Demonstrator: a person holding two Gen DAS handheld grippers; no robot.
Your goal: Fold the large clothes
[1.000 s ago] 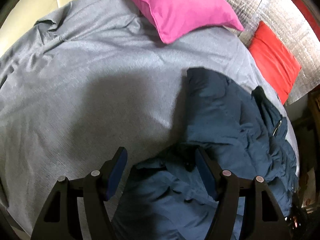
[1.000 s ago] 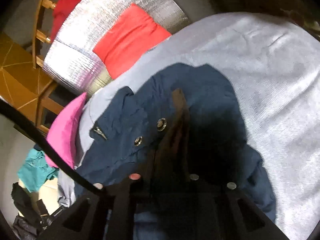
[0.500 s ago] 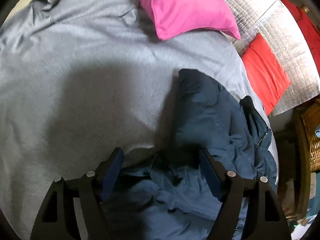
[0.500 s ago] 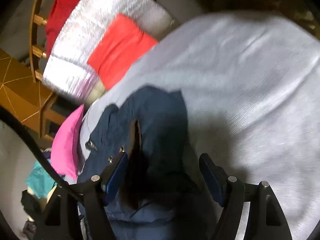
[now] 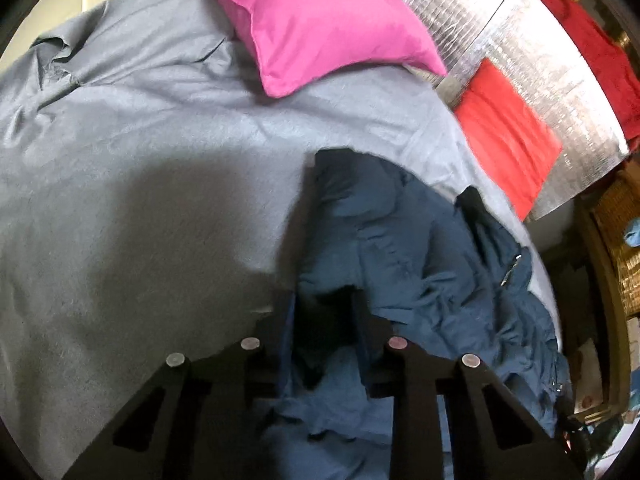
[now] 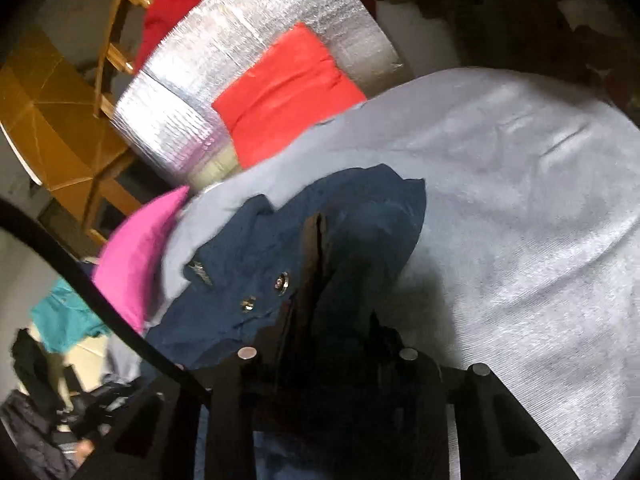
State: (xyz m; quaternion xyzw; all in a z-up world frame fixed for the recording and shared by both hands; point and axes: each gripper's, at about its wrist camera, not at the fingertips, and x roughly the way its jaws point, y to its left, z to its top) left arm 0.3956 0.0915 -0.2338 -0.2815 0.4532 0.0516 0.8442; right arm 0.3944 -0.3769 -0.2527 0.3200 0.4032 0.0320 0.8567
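Navy jacket (image 5: 404,248) lies crumpled on the grey bedsheet (image 5: 120,200) below the pink pillow (image 5: 320,20); left gripper (image 5: 322,308) jaws, wide a moment ago, are closing on a jacket fold; right gripper (image 6: 332,320) jaws likewise closing over dark fabric, contact unclear.

Left gripper (image 5: 322,308): tilted downward, jaws closing, dark blue cloth bunched between the narrowed fingers (image 5: 362,320).
Right gripper (image 6: 332,320): tilted downward, jaws closing, dark cloth between them; whether the pads press it cannot be told.
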